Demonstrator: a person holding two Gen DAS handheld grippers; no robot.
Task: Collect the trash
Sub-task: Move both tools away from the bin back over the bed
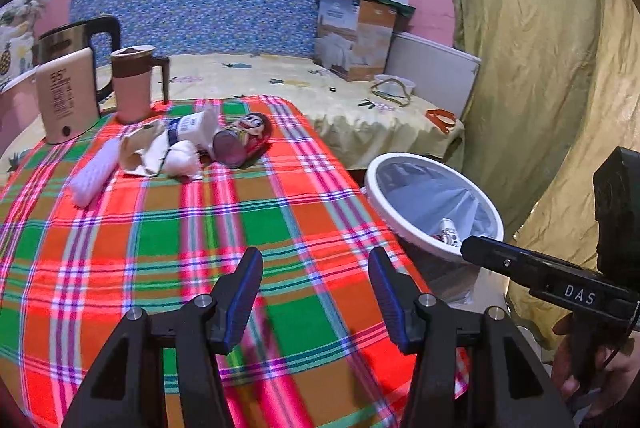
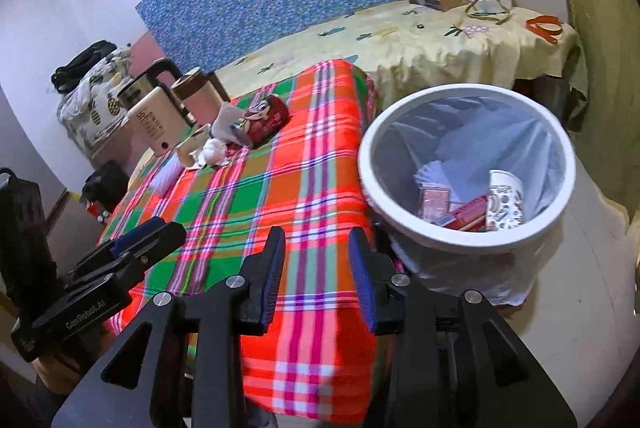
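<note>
Both tools are empty: the left hand-held gripper (image 1: 315, 260) stands wide over the plaid bench (image 1: 200, 228), the right hand-held gripper (image 2: 316, 244) narrower beside the lined waste bin (image 2: 400, 212). This looks like the return for more trash; next, reach the red can (image 1: 244, 140) and crumpled tissues (image 1: 182, 158) at the far end.

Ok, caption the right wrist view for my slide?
Empty right gripper over the plaid table, beside the lined bin holding a paper cup.
</note>
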